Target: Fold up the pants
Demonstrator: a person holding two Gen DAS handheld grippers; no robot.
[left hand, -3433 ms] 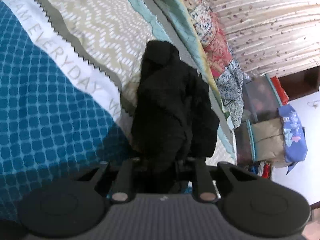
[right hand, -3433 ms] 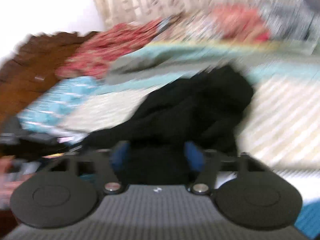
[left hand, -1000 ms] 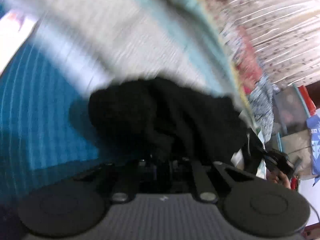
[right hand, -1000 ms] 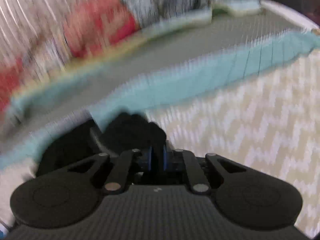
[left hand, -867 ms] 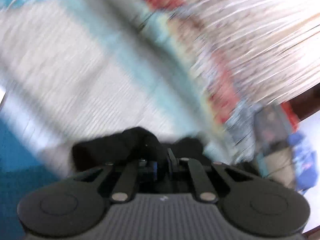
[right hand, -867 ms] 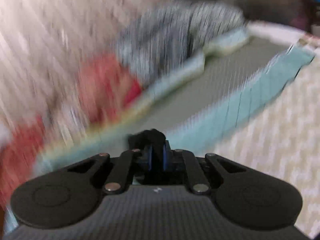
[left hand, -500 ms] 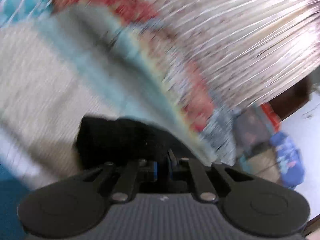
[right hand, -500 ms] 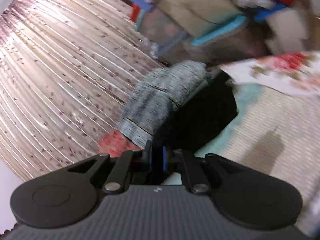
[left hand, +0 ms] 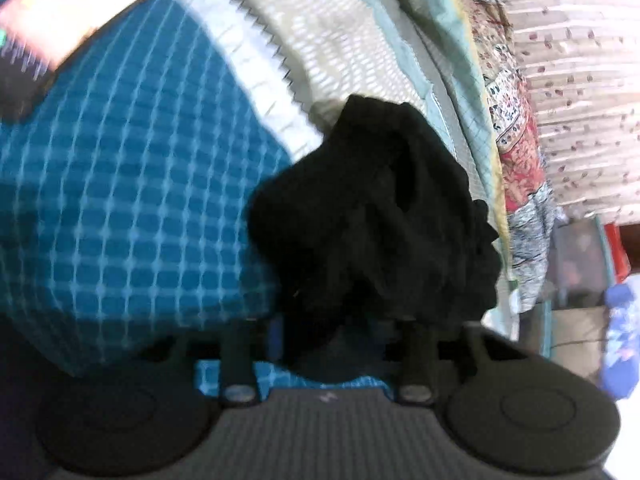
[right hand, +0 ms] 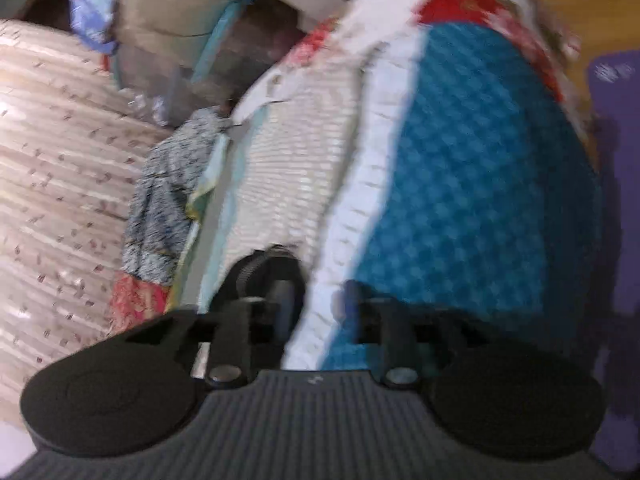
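- The left gripper (left hand: 326,332) stands spread apart, with the near edge of the black pants (left hand: 372,216) bunched between its fingers and nothing pinched
- The pants lie crumpled on the bed (left hand: 120,200), their heap running straight ahead and away from it
- The right gripper (right hand: 316,312) is parted too, empty, over bare bedspread, so the left is nearer
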